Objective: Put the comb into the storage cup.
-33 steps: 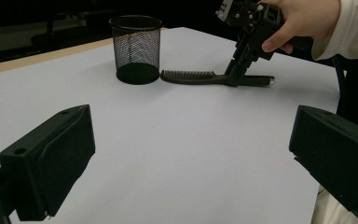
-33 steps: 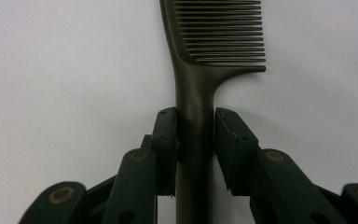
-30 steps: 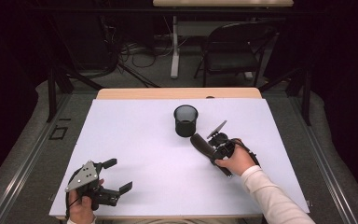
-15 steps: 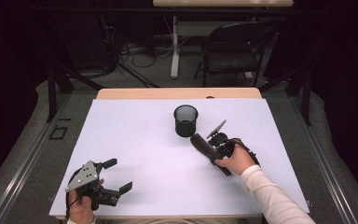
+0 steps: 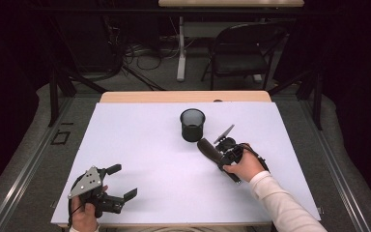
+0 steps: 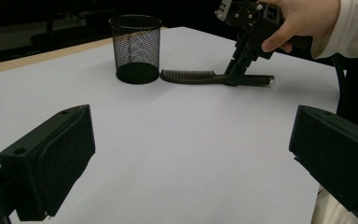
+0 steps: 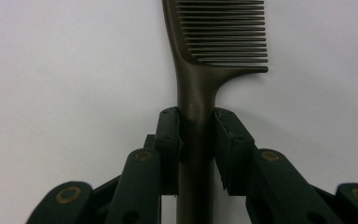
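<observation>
A dark brown comb [image 5: 206, 147] lies flat on the white table, its teeth end close to a black mesh cup [image 5: 192, 124]. My right gripper [image 5: 223, 159] comes down on it from above, and in the right gripper view both jaws of the right gripper [image 7: 196, 149] press the comb [image 7: 196, 88] at its handle, just below the teeth. From the left gripper view the comb [image 6: 191, 76] rests beside the cup [image 6: 136, 49], with the right gripper [image 6: 235, 77] on it. My left gripper [image 5: 122, 181] is at the front left, open and empty, seen wide apart as the left gripper [image 6: 191, 158].
The white table sheet [image 5: 145, 140] has a wooden strip [image 5: 183, 96] along its far edge. A folding chair [image 5: 241, 53] and cables stand on the floor beyond the table.
</observation>
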A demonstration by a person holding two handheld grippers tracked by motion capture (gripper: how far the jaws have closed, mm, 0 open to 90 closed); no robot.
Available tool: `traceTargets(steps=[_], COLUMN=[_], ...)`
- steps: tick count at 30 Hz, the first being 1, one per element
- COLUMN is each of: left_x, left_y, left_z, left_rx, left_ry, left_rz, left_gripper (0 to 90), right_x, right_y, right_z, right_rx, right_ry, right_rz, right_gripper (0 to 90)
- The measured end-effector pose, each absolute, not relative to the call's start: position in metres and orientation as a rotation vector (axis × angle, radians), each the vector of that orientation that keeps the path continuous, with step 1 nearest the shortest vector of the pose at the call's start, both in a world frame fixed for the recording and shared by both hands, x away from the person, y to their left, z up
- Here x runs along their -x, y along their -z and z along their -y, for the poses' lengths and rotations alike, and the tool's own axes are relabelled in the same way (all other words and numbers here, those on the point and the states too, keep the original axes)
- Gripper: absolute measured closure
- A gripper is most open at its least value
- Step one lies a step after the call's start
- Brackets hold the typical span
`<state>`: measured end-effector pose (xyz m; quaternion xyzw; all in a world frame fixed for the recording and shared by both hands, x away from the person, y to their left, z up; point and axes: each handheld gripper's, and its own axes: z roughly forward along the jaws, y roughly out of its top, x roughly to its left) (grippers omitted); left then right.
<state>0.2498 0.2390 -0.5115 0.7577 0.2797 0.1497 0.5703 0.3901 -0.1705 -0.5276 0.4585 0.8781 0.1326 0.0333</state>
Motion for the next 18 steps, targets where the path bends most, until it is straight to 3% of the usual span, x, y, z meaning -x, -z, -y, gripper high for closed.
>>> traceTargets(steps=[18], left_x=[-0.2501], left_y=[0.5117], left_z=[-0.2393], left_rx=[-1.776], left_ry=[-0.352], left_rz=[-0.655], left_gripper=[0.4], right_x=[-0.3887], right_y=[0.5209], right_z=[0.1735], right_rx=[-1.399], right_ry=[-0.376], right_rz=[-2.716], right_gripper=[72.8])
